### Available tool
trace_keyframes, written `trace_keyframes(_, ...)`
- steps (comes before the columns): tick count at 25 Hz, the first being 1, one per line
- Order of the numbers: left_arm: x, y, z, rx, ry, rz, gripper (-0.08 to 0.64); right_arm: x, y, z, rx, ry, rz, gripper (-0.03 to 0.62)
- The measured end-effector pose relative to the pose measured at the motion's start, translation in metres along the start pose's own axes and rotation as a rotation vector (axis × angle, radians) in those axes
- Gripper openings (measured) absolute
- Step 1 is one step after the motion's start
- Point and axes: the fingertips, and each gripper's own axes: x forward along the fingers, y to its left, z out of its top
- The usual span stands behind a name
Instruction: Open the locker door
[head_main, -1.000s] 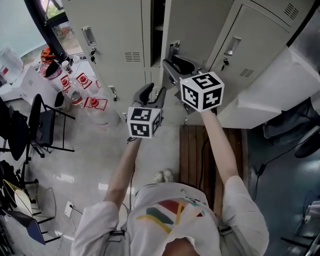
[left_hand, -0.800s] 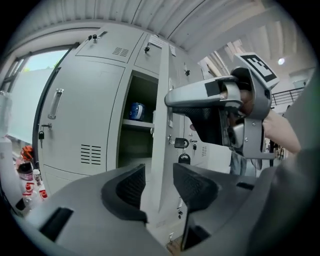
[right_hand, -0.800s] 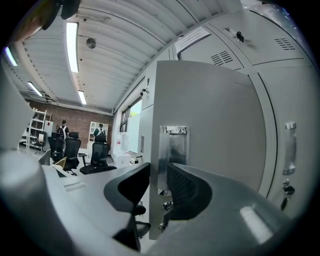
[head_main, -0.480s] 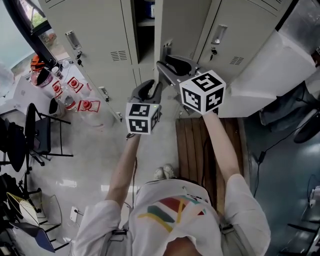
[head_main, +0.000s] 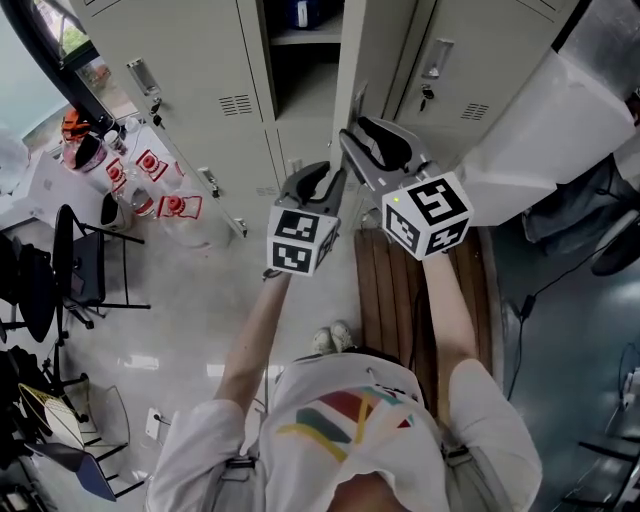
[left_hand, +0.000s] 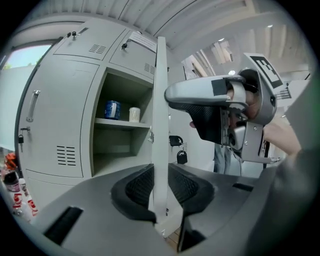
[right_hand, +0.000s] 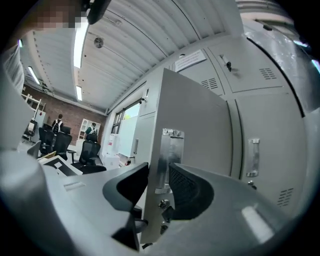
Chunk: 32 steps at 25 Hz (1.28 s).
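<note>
The grey locker door (head_main: 378, 60) stands ajar, its free edge toward me, and the compartment (head_main: 300, 70) behind it is open. My left gripper (head_main: 318, 174) is at the door's lower edge; in the left gripper view the door edge (left_hand: 160, 110) runs up between its closing jaws (left_hand: 161, 187), and both pads meet it. My right gripper (head_main: 368, 136) is higher on the same edge. In the right gripper view the metal handle plate (right_hand: 167, 155) sits between its opening jaws (right_hand: 159, 185), the pads just off it. A shelf inside holds a blue can (left_hand: 112, 109) and a white cup (left_hand: 133, 114).
Shut lockers flank the open one (head_main: 200, 60) (head_main: 450, 70). A padlock (left_hand: 181, 157) hangs beyond the door. A wooden slatted platform (head_main: 395, 290) lies under my right arm. Bottles with red labels (head_main: 160, 170) and a black chair (head_main: 75, 255) stand at the left, a white slab (head_main: 540, 130) at the right.
The door has swung wider and more of the compartment shows. My right gripper moved right and down with the door. My left gripper rose onto the door's lower edge.
</note>
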Motion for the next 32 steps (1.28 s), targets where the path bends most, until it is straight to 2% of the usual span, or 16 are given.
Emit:
trace_keyframes(5, 0.001, -0.013, 0.000, 0.008, 0.018, -0.023, 0.094, -0.040, -0.013, -0.003, -0.019, -0.019, -0.115, 0.118)
trace_keyframes(12, 0.008, -0.031, 0.001, -0.011, -0.002, -0.072, 0.095, -0.089, -0.040, -0.024, 0.013, 0.005, -0.268, 0.092)
trace_keyframes(18, 0.019, -0.058, 0.001, 0.006, -0.004, -0.134, 0.095, -0.116, -0.054, -0.049, 0.070, 0.039, -0.350, 0.083)
trace_keyframes(25, 0.036, -0.089, 0.002, 0.014, 0.001, -0.210, 0.094, -0.142, -0.061, -0.062, 0.046, 0.076, -0.453, 0.083)
trace_keyframes(32, 0.056, -0.122, 0.005, 0.029, 0.006, -0.285, 0.092, -0.179, -0.072, -0.075, 0.073, 0.103, -0.543, 0.083)
